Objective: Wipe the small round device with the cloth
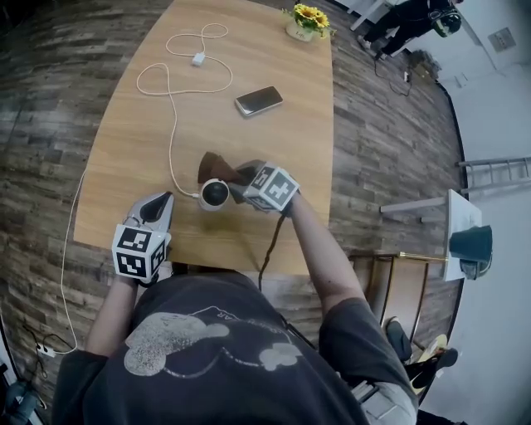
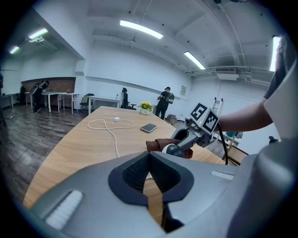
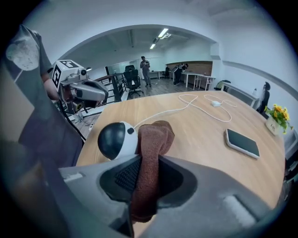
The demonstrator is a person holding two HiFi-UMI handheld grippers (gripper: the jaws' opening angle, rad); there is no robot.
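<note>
The small round device [image 1: 214,194], white with a black face, sits near the front edge of the wooden table [image 1: 274,149]; a white cable runs from it. My right gripper [image 1: 238,192] is shut on a brown cloth [image 1: 217,166] and holds it against the device's right side. In the right gripper view the cloth [image 3: 151,153] hangs up between the jaws of the gripper [image 3: 143,188] and touches the device [image 3: 116,139]. My left gripper [image 1: 161,203] hovers left of the device, shut and empty [image 2: 151,188], pointing toward the device [image 2: 173,149].
A smartphone [image 1: 259,100] lies face up further back. A white cable [image 1: 172,124] loops to a charger plug [image 1: 198,59]. A pot of yellow flowers [image 1: 305,23] stands at the far edge. A stair railing [image 1: 415,257] is on the right.
</note>
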